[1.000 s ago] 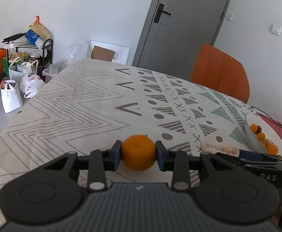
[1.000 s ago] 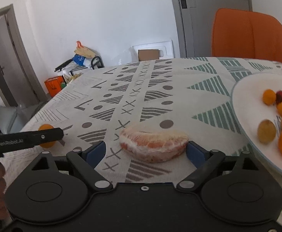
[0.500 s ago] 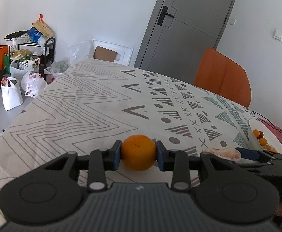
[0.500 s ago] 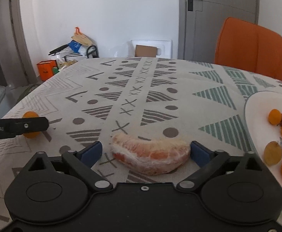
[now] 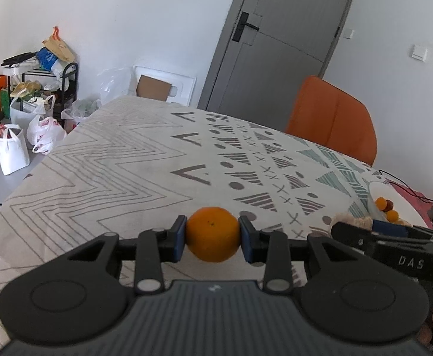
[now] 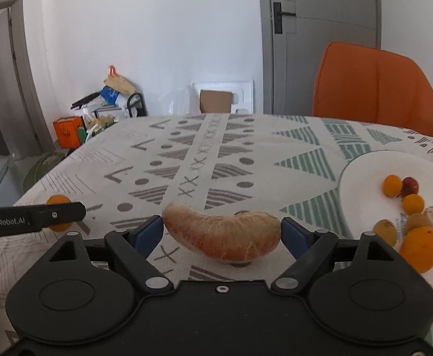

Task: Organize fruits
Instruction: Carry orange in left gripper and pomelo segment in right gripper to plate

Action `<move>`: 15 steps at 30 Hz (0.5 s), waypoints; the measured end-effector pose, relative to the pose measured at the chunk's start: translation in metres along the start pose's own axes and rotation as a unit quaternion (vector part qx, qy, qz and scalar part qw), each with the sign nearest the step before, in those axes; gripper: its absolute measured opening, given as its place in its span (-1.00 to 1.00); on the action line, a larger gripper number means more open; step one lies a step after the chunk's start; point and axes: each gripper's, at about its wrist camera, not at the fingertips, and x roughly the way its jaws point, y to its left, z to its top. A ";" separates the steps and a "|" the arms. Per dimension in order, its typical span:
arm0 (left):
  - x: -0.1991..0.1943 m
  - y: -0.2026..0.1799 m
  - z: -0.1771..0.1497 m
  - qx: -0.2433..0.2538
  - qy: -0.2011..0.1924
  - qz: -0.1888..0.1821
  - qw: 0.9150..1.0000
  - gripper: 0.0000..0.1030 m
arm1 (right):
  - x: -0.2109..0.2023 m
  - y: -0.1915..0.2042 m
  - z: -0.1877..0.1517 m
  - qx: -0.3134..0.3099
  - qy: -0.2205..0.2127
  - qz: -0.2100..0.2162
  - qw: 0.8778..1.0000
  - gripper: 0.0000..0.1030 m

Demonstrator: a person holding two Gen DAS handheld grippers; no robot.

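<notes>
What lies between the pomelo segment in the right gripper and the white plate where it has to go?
Nothing visible does. The pomelo segment sits between the right gripper's closing pads, apparently lifted, and only bare tablecloth separates it from the white plate. The plate's near left part is free; the small fruits cluster further right.

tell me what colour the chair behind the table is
Orange; the chair shows best in the right wrist view.

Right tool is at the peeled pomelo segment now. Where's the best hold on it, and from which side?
Judging by its pose, grip the pomelo segment end to end, coming from the near side. It lies crosswise, a curved wedge with its tips toward the right tool's pads. The jaws have just been closing, with the segment between them and both tips at the pads. Squeeze gently; it looks soft.
</notes>
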 end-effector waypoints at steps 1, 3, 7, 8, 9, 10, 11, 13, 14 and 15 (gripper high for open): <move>0.000 -0.002 0.001 0.003 0.000 -0.001 1.000 -0.31 | -0.003 -0.001 0.000 0.003 -0.005 0.000 1.000 0.60; 0.000 -0.007 0.000 0.009 0.001 -0.003 1.000 -0.31 | -0.007 -0.004 0.001 0.007 -0.013 0.002 1.000 0.60; -0.001 -0.020 0.001 0.019 0.000 -0.007 1.000 -0.31 | -0.017 -0.011 0.001 0.015 -0.027 0.000 1.000 0.60; -0.001 -0.023 0.001 0.022 0.000 -0.009 1.000 -0.31 | -0.019 -0.013 0.002 0.018 -0.031 -0.001 0.999 0.60; -0.001 -0.026 0.001 0.026 0.001 -0.009 1.000 -0.31 | -0.023 -0.016 0.002 0.022 -0.037 -0.001 0.999 0.60; 0.000 -0.029 0.001 0.029 0.002 -0.010 1.000 -0.31 | -0.026 -0.019 0.003 0.024 -0.042 0.000 0.999 0.60; 0.000 -0.033 0.001 0.033 0.002 -0.011 0.999 -0.31 | -0.029 -0.021 0.004 0.026 -0.047 0.000 0.999 0.60; 0.000 -0.040 0.000 0.040 0.001 -0.014 0.999 -0.31 | -0.034 -0.027 0.005 0.029 -0.056 -0.005 0.998 0.60; 0.000 -0.044 0.001 0.043 0.000 -0.016 0.999 -0.31 | -0.035 -0.031 0.006 0.031 -0.060 -0.008 0.998 0.60; 0.000 -0.047 0.000 0.045 0.000 -0.017 0.999 -0.31 | -0.037 -0.034 0.006 0.033 -0.062 -0.011 0.997 0.60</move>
